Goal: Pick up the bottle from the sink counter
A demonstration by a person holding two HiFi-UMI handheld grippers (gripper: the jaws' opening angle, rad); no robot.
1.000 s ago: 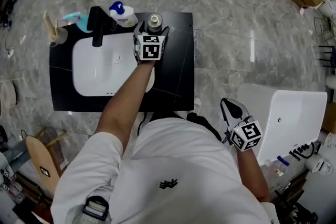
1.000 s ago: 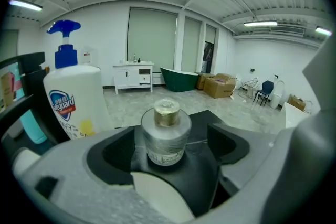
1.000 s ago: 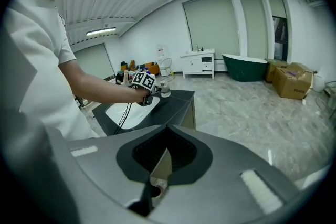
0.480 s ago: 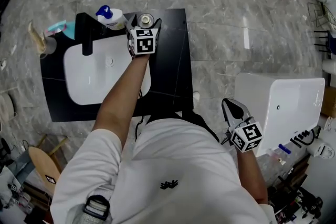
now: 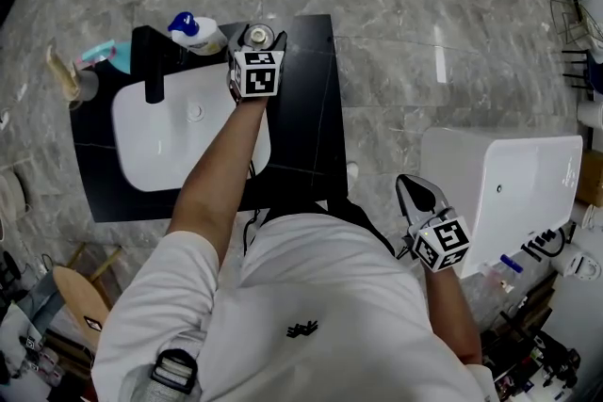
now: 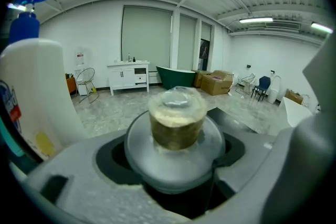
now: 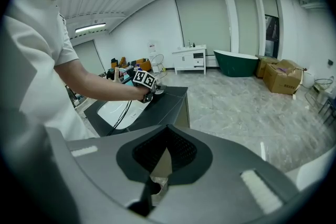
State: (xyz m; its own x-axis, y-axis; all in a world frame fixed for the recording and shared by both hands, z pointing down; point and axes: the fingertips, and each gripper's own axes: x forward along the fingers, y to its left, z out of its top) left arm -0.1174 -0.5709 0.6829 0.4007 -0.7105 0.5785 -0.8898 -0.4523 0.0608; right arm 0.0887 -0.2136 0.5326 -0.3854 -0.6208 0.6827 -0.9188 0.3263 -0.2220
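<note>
Bottle [image 6: 176, 128] between left gripper's [image 5: 256, 39] closing fingers [image 6: 307, 165], narrower than a second ago

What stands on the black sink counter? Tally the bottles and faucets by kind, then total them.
Bottles: 2 (white spray bottle, clear bottle)
Faucets: 1 (black faucet)
Total: 3
</note>
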